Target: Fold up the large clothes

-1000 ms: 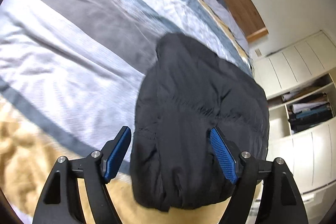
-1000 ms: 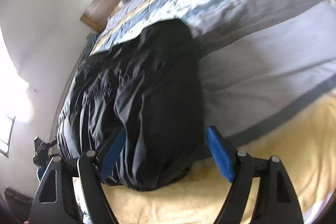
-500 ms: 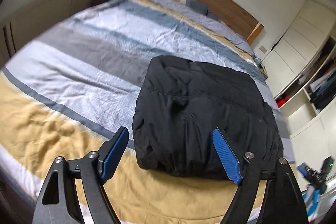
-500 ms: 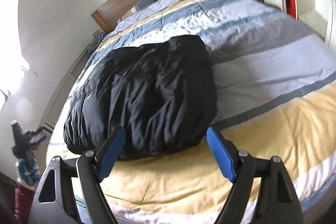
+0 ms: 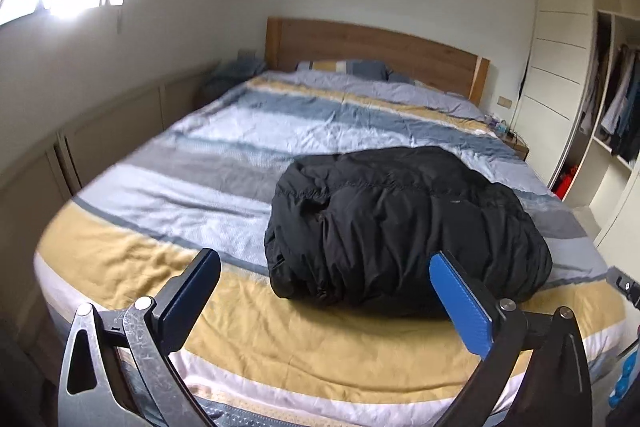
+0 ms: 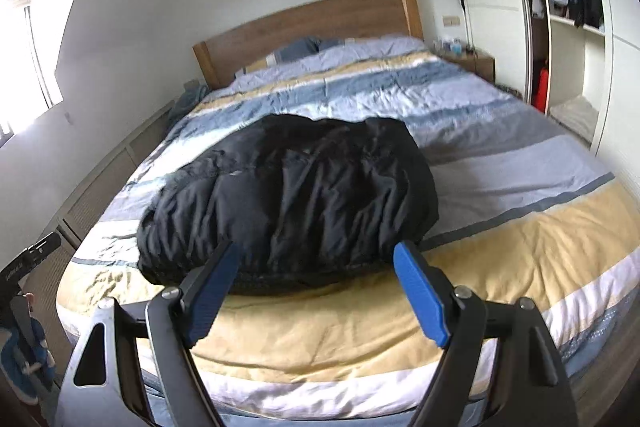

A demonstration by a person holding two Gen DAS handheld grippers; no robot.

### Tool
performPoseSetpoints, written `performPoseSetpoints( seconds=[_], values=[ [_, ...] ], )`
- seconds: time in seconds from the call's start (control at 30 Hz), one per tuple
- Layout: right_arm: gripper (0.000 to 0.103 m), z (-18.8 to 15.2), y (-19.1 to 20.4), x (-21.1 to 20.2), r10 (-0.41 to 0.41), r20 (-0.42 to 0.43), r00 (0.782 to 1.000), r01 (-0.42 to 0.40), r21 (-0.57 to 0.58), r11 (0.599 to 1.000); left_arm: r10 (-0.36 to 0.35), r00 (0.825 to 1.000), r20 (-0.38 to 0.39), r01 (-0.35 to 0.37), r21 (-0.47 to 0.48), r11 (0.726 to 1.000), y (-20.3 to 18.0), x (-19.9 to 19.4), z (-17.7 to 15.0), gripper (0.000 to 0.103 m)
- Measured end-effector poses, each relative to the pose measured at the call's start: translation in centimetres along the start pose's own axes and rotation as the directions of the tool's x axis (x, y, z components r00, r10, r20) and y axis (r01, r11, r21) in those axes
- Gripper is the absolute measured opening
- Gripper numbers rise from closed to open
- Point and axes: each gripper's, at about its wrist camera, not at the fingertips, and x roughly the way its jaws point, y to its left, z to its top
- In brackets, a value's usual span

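Note:
A black padded jacket point(image 5: 404, 227) lies folded into a thick bundle on the striped bed cover point(image 5: 224, 163), near the foot of the bed. In the right wrist view the same jacket point(image 6: 296, 195) sits in the middle of the cover point(image 6: 520, 163). My left gripper point(image 5: 324, 263) hangs in the air short of the bundle, its jaws opening wide with nothing between them. My right gripper point(image 6: 316, 259) is also held back from the jacket, open and empty, over the yellow band at the foot of the bed.
A wooden headboard point(image 5: 376, 47) and pillows point(image 5: 344, 66) stand at the far end. A white wardrobe with hanging clothes point(image 5: 616, 107) is on the right, low wall panels point(image 5: 104, 131) on the left. A bedside table point(image 6: 468, 61) holds small items. The other gripper's tip point(image 6: 28, 259) shows at left.
Both grippers have pulled back and up from the jacket, which stays folded on the bed. The left jaws have spread wider. Much more of the room shows now.

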Motion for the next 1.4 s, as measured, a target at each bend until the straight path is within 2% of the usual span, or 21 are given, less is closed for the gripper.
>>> performPoseSetpoints(
  seconds=[0.3,0.53,0.83,1.17,1.4],
  values=[
    [0.079,-2.3,5.6,-5.8,0.006,0.095,0.995,0.005,-0.116,0.993,0.028,0.992,0.122,-0.036,0.06,0.998,-3.3,-5.8,-1.5,0.103],
    [0.079,-3.8,7.2,-7.7,-0.012,0.113,0.993,0.03,-0.159,0.987,0.059,0.982,0.181,-0.073,0.072,0.995,-4.5,-8.8,-2.7,0.103],
    [0.079,-4.4,7.5,-9.4,-0.022,0.151,0.988,0.046,-0.159,0.986,0.06,0.971,0.232,-0.078,0.068,0.995,-4.7,-10.9,-3.5,0.103],
    [0.079,-4.3,7.6,-9.5,-0.05,0.165,0.985,0.078,-0.165,0.983,0.023,0.976,0.218,-0.04,0.075,0.996,-4.8,-10.6,-3.7,0.103],
    [0.079,-4.8,7.8,-7.9,-0.065,0.141,0.988,0.091,-0.186,0.978,0.021,0.981,0.193,-0.037,0.077,0.996,-4.8,-9.2,-4.1,0.103]
  ],
)
